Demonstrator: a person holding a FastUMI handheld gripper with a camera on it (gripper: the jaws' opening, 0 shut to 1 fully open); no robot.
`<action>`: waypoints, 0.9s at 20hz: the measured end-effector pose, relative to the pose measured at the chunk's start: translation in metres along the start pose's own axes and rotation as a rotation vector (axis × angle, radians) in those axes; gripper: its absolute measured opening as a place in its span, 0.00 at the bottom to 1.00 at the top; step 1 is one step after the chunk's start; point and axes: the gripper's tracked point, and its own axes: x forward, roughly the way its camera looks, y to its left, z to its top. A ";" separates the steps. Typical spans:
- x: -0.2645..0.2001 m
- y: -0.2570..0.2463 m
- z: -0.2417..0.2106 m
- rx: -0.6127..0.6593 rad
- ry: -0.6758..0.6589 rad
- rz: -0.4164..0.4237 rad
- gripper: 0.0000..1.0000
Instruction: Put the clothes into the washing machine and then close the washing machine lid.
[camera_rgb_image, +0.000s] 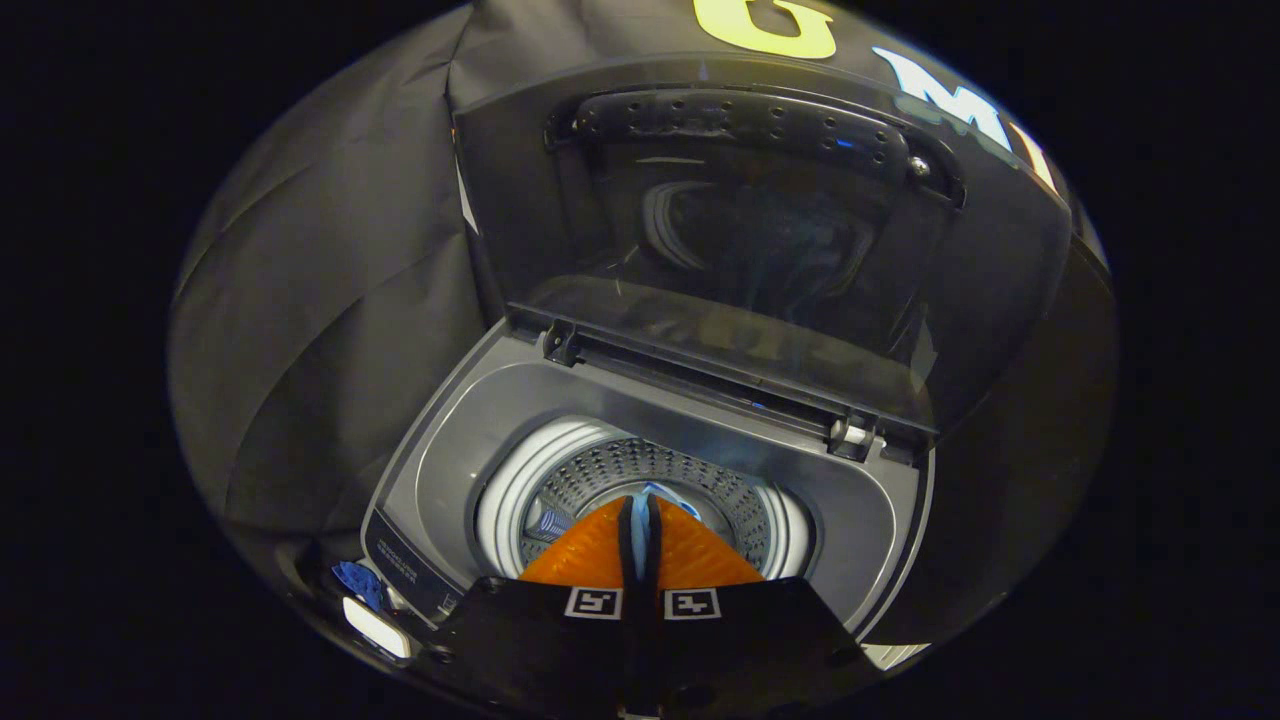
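Left of the top-loading washing machine (650, 440) hangs creased dark cloth (330, 300), and near the machine's front left corner sits a small blue thing (358, 582) too cut off to name. Over the perforated drum (640, 470) the gripper (640, 515) hovers with its fingers pressed together, nothing pinched between them, and just beyond their tips a pale blue scrap of clothes (668, 495) lies in the drum, mostly hidden. Behind the drum the lid (760, 230) stands raised, its tinted glass showing only blurred reflections.

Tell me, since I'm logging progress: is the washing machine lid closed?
No, the lid stands raised behind the drum, with the gripper over the opening.
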 end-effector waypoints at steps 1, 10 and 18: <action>0.003 0.000 0.001 -0.006 -0.011 -0.005 0.01; -0.027 0.021 0.038 -0.064 -0.110 0.074 0.97; -0.119 0.034 0.185 -0.049 -0.413 0.103 0.97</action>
